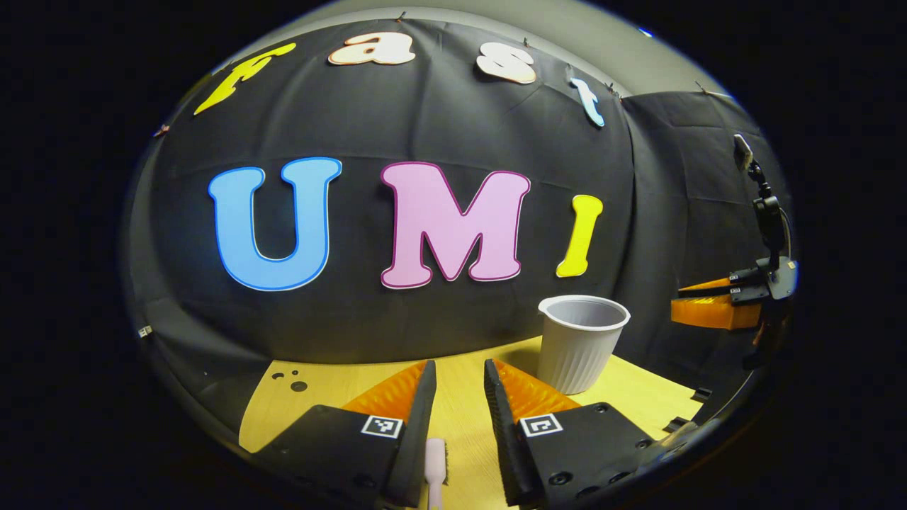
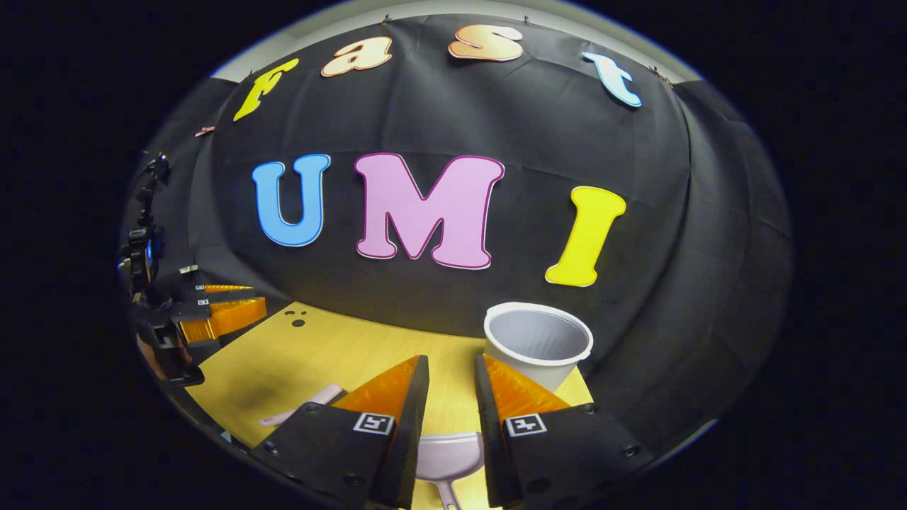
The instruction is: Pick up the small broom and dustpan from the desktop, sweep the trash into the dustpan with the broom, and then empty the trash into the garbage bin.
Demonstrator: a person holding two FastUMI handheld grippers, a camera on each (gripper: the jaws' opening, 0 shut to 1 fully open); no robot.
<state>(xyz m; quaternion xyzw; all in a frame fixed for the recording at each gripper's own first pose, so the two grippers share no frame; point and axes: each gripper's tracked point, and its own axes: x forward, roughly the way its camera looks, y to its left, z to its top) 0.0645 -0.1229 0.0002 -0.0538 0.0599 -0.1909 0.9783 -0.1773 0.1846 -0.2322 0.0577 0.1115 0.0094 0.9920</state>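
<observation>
In the left gripper view my left gripper [image 1: 458, 365] hangs open low over the yellow desktop [image 1: 453, 418]. The pale pink broom handle [image 1: 435, 464] lies on the wood between and below its fingers, untouched. A white ribbed cup, the garbage bin [image 1: 581, 340], stands upright just right of the right finger. In the right gripper view my right gripper [image 2: 451, 358] is open above the pale pink dustpan [image 2: 450, 453], which lies flat between its fingers. The broom [image 2: 305, 404] lies to the left there. The bin [image 2: 538, 340] stands close ahead on the right. No trash is visible.
The other gripper [image 1: 716, 301] hovers at the far right of the left gripper view, and its counterpart [image 2: 212, 312] at the far left of the right gripper view. Small dark holes [image 2: 297, 322] mark the desktop's far left corner. Black cloth closes the back.
</observation>
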